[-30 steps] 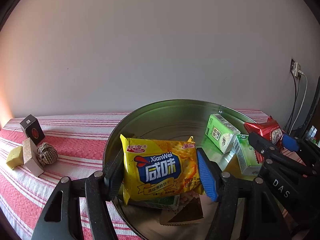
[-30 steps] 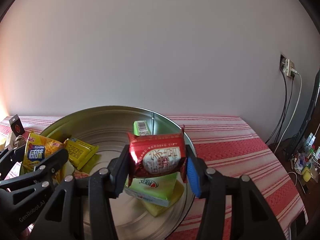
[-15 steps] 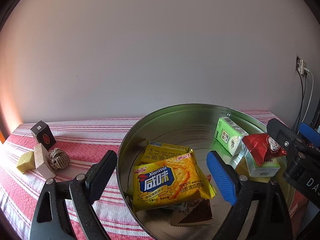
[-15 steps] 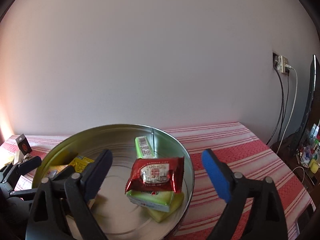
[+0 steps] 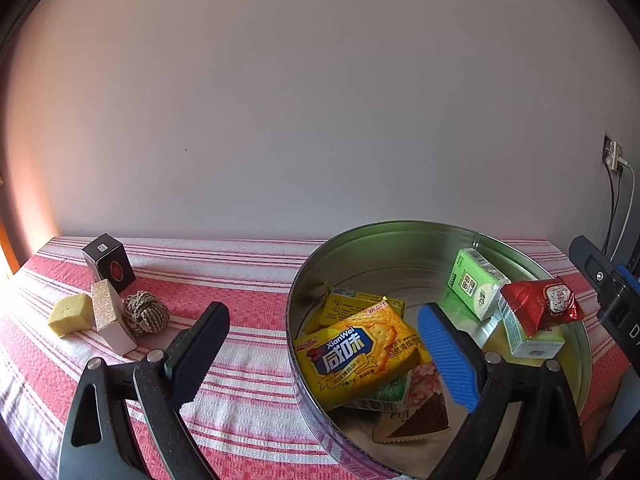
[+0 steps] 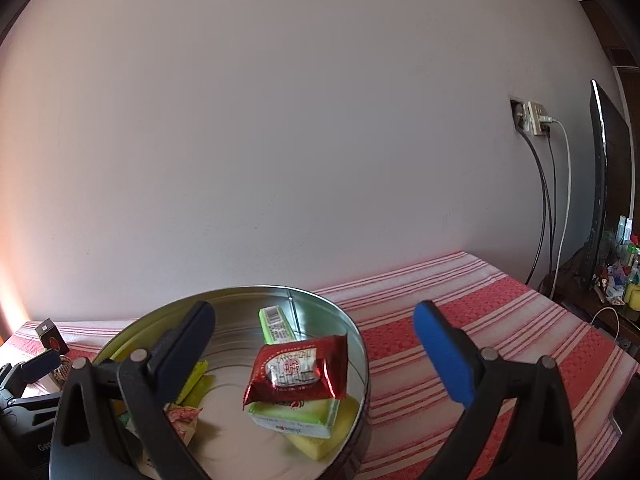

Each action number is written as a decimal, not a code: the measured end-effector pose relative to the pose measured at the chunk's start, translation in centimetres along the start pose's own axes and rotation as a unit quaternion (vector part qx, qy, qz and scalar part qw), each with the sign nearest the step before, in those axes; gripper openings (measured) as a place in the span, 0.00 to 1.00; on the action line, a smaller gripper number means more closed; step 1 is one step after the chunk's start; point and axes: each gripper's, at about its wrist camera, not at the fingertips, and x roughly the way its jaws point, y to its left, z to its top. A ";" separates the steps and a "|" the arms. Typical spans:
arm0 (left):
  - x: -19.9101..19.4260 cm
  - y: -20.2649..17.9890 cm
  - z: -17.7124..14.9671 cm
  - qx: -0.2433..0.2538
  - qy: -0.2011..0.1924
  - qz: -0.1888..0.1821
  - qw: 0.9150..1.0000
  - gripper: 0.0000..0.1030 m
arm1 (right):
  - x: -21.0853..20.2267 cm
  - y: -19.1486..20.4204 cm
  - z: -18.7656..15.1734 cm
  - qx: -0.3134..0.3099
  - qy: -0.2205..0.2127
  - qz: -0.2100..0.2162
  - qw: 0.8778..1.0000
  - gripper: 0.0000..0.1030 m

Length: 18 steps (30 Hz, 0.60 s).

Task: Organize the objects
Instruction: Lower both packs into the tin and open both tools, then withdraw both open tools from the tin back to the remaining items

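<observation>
A round metal tin [image 5: 400,229] [image 6: 362,364] sits on the striped cloth. Inside lie a yellow cracker packet [image 5: 356,354], green cartons [image 5: 474,282] and a red foil packet [image 5: 538,304] [image 6: 298,368] resting on a green carton [image 6: 294,418]. My left gripper [image 5: 320,354] is open and empty, astride the tin's left rim above the cracker packet. My right gripper [image 6: 316,356] is open and empty, held above the red packet.
Left of the tin on the red-striped tablecloth [image 5: 240,280] lie a black box [image 5: 109,264], a tan block [image 5: 110,316], a yellow sponge [image 5: 70,314] and a rope ball [image 5: 145,312]. Wall socket with cables [image 6: 538,120] and a monitor [image 6: 608,200] are at right.
Both grippers opened: the left let go of the yellow cracker packet, the right let go of the red packet, both now lying in the tin. Both grippers pulled back and up.
</observation>
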 end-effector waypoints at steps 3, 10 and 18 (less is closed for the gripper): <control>-0.4 0.6 0.0 -0.005 -0.002 0.006 1.000 0.94 | -0.2 -0.3 -0.2 0.016 -0.010 -0.013 1.000 0.98; -0.9 2.5 -0.8 0.008 -0.032 0.035 0.999 0.94 | -1.9 0.2 -0.2 0.003 -0.060 -0.046 0.997 0.98; -1.4 4.9 -1.4 0.014 -0.045 0.041 0.998 0.94 | -2.3 -0.4 -0.3 0.031 -0.057 -0.082 0.994 0.98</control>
